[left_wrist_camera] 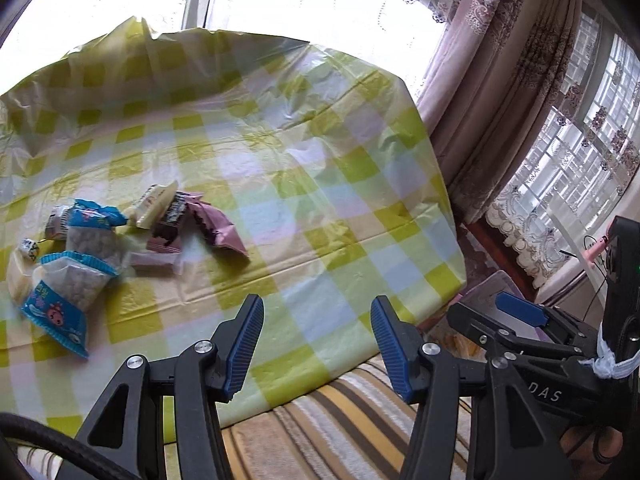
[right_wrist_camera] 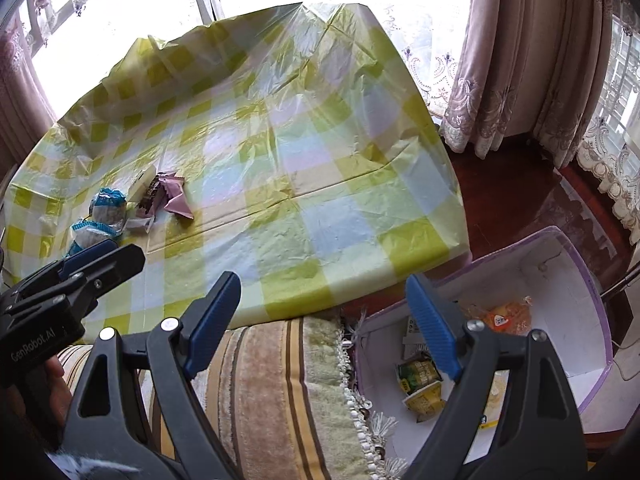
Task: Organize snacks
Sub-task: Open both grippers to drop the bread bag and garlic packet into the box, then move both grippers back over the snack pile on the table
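A pile of snack packets lies on the left of the checked table: two blue-and-clear bags (left_wrist_camera: 66, 296), a cream packet (left_wrist_camera: 154, 208), a dark one and pink wrappers (left_wrist_camera: 220, 230). The right wrist view shows the same pile (right_wrist_camera: 136, 200). My left gripper (left_wrist_camera: 316, 344) hangs open over the table's near edge, to the right of the pile, with nothing between its fingers. My right gripper (right_wrist_camera: 324, 320) is open and empty too, above the gap between the table corner and a white box with a purple rim (right_wrist_camera: 560, 292). An orange packet (right_wrist_camera: 506, 316), a green one (right_wrist_camera: 418, 372) and a yellow one (right_wrist_camera: 424, 400) lie in the box.
A green-and-white plastic cloth (left_wrist_camera: 320, 184) covers the table. A striped cushion (right_wrist_camera: 272, 380) lies under both grippers at the near edge. Dark wooden floor (right_wrist_camera: 512, 200) and curtains (right_wrist_camera: 520, 60) are on the right, with bright windows behind. A hand holds each gripper's handle.
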{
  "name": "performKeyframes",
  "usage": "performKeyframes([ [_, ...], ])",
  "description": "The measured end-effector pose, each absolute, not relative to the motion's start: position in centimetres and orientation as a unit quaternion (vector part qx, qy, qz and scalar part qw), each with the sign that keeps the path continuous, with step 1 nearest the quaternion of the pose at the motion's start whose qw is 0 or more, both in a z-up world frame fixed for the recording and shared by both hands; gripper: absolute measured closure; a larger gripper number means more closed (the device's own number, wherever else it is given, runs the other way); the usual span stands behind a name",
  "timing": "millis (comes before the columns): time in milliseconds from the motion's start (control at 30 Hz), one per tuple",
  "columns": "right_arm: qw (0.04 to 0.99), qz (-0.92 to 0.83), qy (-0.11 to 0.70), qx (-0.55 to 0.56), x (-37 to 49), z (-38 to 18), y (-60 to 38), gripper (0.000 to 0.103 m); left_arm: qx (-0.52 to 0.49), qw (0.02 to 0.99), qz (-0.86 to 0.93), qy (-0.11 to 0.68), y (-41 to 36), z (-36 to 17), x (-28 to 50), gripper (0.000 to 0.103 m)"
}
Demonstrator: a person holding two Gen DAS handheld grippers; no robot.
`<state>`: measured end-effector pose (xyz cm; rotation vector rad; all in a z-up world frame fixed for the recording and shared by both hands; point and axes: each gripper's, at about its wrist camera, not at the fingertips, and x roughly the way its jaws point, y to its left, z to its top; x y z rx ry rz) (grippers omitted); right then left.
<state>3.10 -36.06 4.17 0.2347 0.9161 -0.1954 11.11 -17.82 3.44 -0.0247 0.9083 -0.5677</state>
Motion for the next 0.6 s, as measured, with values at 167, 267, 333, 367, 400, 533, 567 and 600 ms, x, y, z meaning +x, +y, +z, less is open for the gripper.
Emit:
performKeyframes([
  [167,0.882,-0.082,0.452,0.102,4.2,3.9,-34.8,0.017,0.022,0.876,-0.217,0.431,-14.9,3.0,12.4,0.046],
  [267,0.880,-0.076,0.457,0.100,4.9,3.6,-34.1,0.016,0.056,0.886,-0.179,0.425,-13.1,2.5,13.3,0.039],
  [333,0.880,-0.071,0.460,0.097,5.5,3.5,-33.6,0.016,0.076,0.889,-0.151,0.425,-11.9,2.0,14.2,0.037],
  [367,0.880,-0.068,0.461,0.096,5.8,3.5,-33.3,0.016,0.084,0.890,-0.138,0.427,-11.2,1.7,14.7,0.037],
  [400,0.880,-0.065,0.461,0.095,6.2,3.4,-33.0,0.016,0.090,0.890,-0.126,0.429,-10.5,1.5,15.1,0.037],
  [533,0.880,-0.049,0.465,0.086,7.9,3.1,-31.6,0.016,0.122,0.885,-0.097,0.439,-8.1,0.4,16.4,0.032],
  [567,0.880,-0.044,0.466,0.085,8.4,3.1,-31.1,0.016,0.129,0.884,-0.090,0.441,-7.7,0.2,16.6,0.031],
  [600,0.880,-0.040,0.467,0.083,8.9,3.0,-30.7,0.016,0.132,0.882,-0.085,0.444,-7.2,-0.1,16.9,0.030],
])
